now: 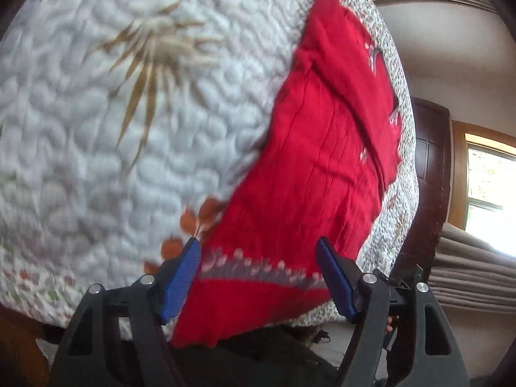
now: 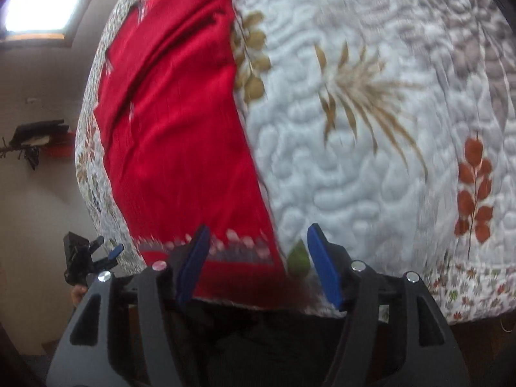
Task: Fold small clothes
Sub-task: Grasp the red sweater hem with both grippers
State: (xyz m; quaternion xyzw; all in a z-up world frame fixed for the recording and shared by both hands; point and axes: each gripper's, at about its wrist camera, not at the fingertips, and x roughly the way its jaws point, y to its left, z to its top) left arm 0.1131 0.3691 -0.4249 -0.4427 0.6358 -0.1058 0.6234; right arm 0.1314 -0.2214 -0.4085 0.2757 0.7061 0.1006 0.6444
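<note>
Blue-padded black left gripper (image 1: 258, 274) and right gripper (image 2: 256, 262) both hover with jaws apart above the near hem of a red knit garment (image 1: 309, 161), gripping nothing. It lies along the edge of a white quilted leaf-print bedspread (image 2: 354, 161), long axis running away from the grippers, patterned hem band nearest. Beside it, much of the quilt lies bare.

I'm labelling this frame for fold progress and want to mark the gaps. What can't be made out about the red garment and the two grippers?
- Red garment: its near hem drops over the quilt edge, hidden behind the left gripper in the left wrist view.
- Pattern band: motion-blurred in both views, motif unreadable.
- Garment type: layers overlap, unclear.
- Right gripper: fingers apart; whether they touch the cloth can't be told.
</note>
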